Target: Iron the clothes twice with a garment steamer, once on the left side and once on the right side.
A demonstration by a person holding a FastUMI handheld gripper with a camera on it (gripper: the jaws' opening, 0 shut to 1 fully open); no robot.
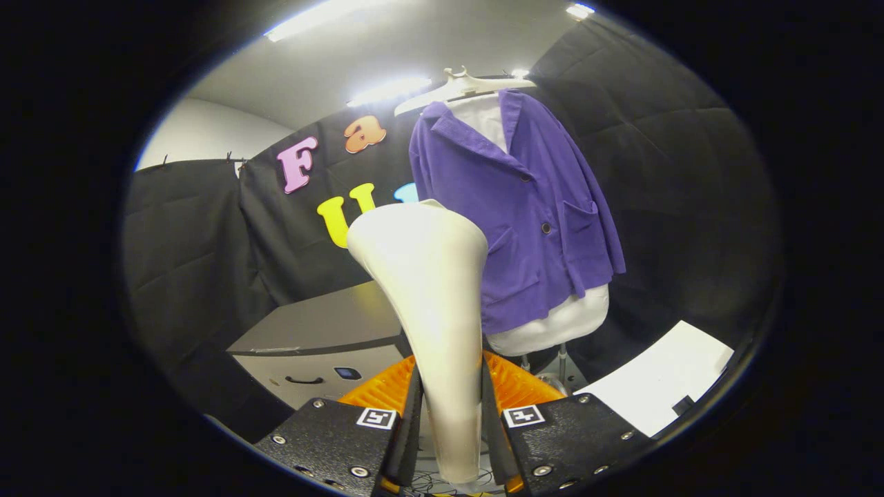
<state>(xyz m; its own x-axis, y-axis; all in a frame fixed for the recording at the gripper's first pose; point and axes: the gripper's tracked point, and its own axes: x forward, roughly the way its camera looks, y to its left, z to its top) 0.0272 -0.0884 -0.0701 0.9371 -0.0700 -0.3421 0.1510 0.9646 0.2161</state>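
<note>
Clamped between the jaws of the gripper, the cream garment steamer stands nearly upright, its narrow handle pinched from both sides and its broad head flaring up ahead of the fingers, apart from the cloth. Beyond it, slightly right, the purple jacket hangs buttoned on a pale hanger over a white dress form, its left front edge just behind the steamer head. A grey cabinet sits low to the left and a white sheet low to the right, with open room between steamer and jacket.
</note>
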